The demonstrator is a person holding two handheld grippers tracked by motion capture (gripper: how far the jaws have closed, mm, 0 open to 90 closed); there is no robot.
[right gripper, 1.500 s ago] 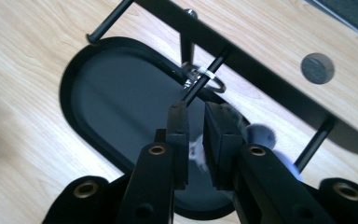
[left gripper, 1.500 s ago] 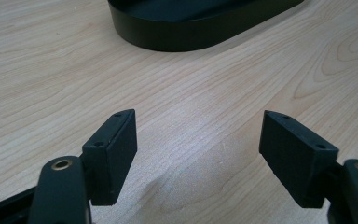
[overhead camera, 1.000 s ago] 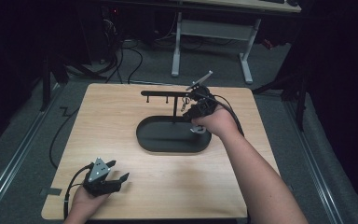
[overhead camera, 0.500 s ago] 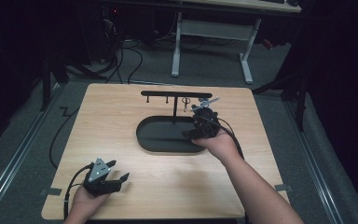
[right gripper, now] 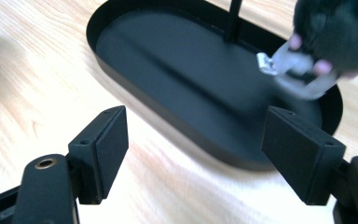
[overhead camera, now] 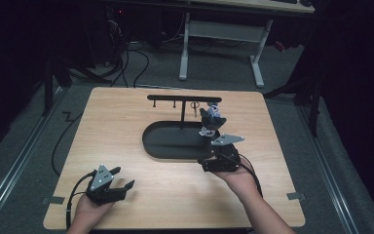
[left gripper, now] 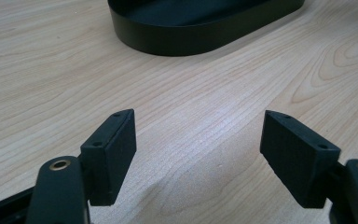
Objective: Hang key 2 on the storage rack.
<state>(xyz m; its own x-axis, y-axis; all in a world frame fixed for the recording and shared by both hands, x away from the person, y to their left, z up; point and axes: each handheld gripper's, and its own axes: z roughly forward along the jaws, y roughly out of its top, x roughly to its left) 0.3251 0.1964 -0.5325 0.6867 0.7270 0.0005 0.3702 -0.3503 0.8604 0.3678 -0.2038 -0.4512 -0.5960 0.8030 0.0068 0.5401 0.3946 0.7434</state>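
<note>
High view: the right gripper (overhead camera: 213, 146) has pulled back from the rack (overhead camera: 182, 99) toward the near edge of the tabletop (overhead camera: 117, 117) and now sits at the near right rim of the black oval tray (overhead camera: 151, 141), lower than a second ago. Its jaws have just been opening and are wide, nothing between them. The dark furry keychain (overhead camera: 212, 118) with its pale tag now sits at the right end of the tray, under the right tip of the rack, free of the gripper; a second ago the gripper was up at it. A key (overhead camera: 194, 106) hangs from one of the rack's hooks. The left gripper (overhead camera: 123, 185) has not moved, parked near the front left corner, jaws moderately apart and empty. Left gripper view: bare wood between the fingers (left gripper: 114, 154), tray wall well ahead. Right gripper view: jaws wide and empty, tray rim just ahead, keychain blurred at the far right end of the tray beside the rack's post (right gripper: 233, 21). I can't tell whether it rests on the tray floor or hangs just above it. My read: release done, the keychain is off the gripper; next is probably clearing out or the next item.
</note>
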